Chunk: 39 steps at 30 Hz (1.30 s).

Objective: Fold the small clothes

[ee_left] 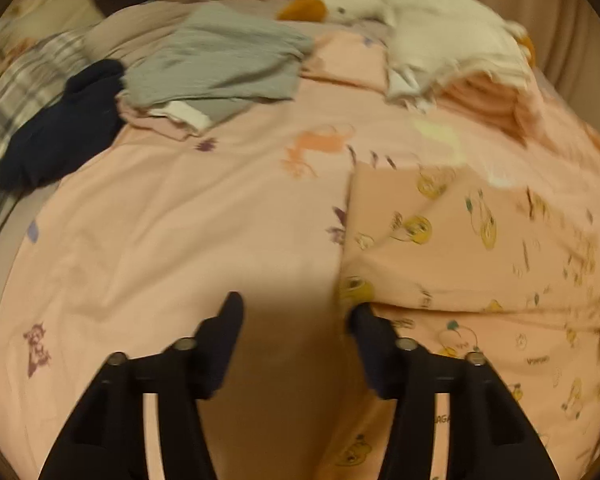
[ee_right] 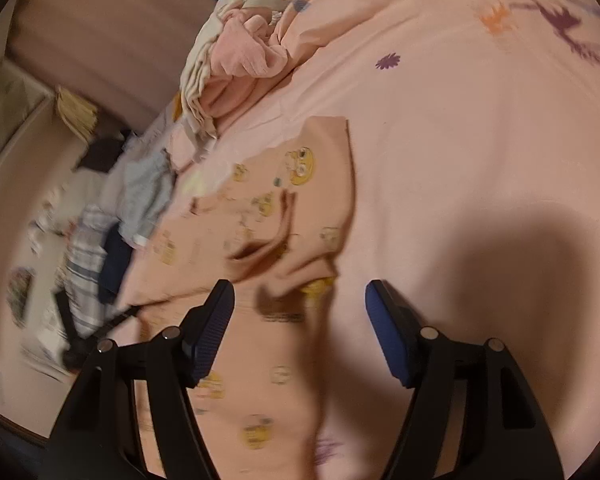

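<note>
Two open grippers hover over a wide pink bedsheet printed with small purple and orange cartoon figures (ee_left: 160,220), which fills most of both views. On it, toward my right in the left wrist view, lies the garment I am working on: a small peach cotton piece printed with yellow cartoon faces (ee_left: 452,248), spread mostly flat with a straight folded edge on its near-left side. In the right wrist view the same peach garment (ee_right: 284,208) shows a raised crease and a loose flap near its middle.

Further back sit a crumpled grey cloth (ee_left: 220,60), a dark navy garment (ee_left: 60,136) just beside it, a heap of white and pink laundry (ee_left: 452,64), and a white plush goose with an orange beak (ee_left: 340,6).

My left gripper (ee_left: 296,310) has its jaws spread wide and holds nothing; its right finger touches or nearly touches the garment's near corner. My right gripper (ee_right: 300,292) is also spread and empty, hanging over the garment's lower edge.

As I judge it, the next fold calls for pinching only the top layer at two corners. I should close each jaw on the garment edge without catching the sheet beneath, since the colours are alike, then lift both sides evenly so the crease lands straight.
</note>
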{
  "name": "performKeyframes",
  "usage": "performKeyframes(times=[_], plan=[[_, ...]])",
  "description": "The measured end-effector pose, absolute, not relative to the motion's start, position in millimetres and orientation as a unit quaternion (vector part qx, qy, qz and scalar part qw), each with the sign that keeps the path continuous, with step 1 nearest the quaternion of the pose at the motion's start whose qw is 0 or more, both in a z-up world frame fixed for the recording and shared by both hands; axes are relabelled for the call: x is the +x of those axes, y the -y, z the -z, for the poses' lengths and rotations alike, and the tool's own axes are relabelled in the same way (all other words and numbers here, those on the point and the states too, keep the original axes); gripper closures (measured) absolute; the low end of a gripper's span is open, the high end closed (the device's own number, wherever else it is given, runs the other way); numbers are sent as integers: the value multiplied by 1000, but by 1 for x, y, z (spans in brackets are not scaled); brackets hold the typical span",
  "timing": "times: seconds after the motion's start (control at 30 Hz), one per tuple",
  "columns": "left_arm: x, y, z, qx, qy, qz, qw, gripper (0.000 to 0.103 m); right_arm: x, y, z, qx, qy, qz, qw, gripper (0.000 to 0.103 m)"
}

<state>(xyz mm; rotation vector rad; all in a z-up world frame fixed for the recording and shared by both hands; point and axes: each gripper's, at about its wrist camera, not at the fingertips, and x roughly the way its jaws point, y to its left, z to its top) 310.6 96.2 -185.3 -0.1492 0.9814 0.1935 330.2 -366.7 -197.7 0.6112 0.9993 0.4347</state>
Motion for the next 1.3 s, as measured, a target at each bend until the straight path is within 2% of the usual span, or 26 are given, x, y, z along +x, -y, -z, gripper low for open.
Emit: performKeyframes(times=[0.13, 0.27, 0.3, 0.4, 0.43, 0.47, 0.5, 0.53, 0.7, 0.8, 0.83, 0.9, 0.97, 1.0, 1.03, 1.1, 1.3], plan=[[290, -103, 181, -123, -464, -69, 874, 48, 337, 354, 168, 322, -438, -247, 802, 34], [263, -93, 168, -76, -434, -80, 894, 48, 364, 328, 168, 320, -470, -227, 791, 36], [255, -94, 164, -76, -427, -80, 898, 48, 377, 319, 176, 307, -495, -198, 789, 40], [227, -99, 157, -98, -370, -82, 920, 48, 396, 305, 202, 301, -541, -156, 769, 56], [220, -100, 157, -101, -353, -82, 926, 48, 398, 302, 206, 298, -542, -152, 771, 70], [215, -100, 159, -102, -349, -85, 928, 48, 401, 297, 208, 282, -537, -134, 784, 78], [216, -99, 162, -95, -360, -78, 925, 48, 401, 294, 207, 269, -533, -117, 793, 93], [217, -98, 163, -89, -366, -68, 924, 48, 401, 292, 205, 261, -530, -102, 801, 95], [207, -114, 178, -136, -353, -104, 920, 48, 400, 291, 180, 260, -505, -93, 818, 97], [201, -116, 183, -127, -382, -87, 911, 48, 395, 295, 169, 248, -498, -73, 828, 91], [193, -120, 185, -142, -369, -84, 915, 48, 394, 296, 171, 242, -506, -52, 826, 76], [174, -133, 199, -219, -332, -102, 912, 47, 392, 304, 177, 256, -518, -28, 815, 54], [174, -145, 216, -283, -342, -94, 891, 47, 387, 306, 176, 273, -517, -34, 811, 55], [179, -148, 222, -296, -357, -65, 884, 47, 385, 299, 171, 262, -513, -38, 817, 61], [182, -149, 222, -298, -362, -55, 882, 47, 384, 285, 164, 237, -508, -40, 827, 71], [183, -145, 217, -282, -357, -55, 889, 47, 379, 249, 145, 176, -496, -68, 847, 77], [207, -95, 219, -155, -453, -25, 878, 47, 359, 101, 136, 108, -521, -235, 814, 78]])
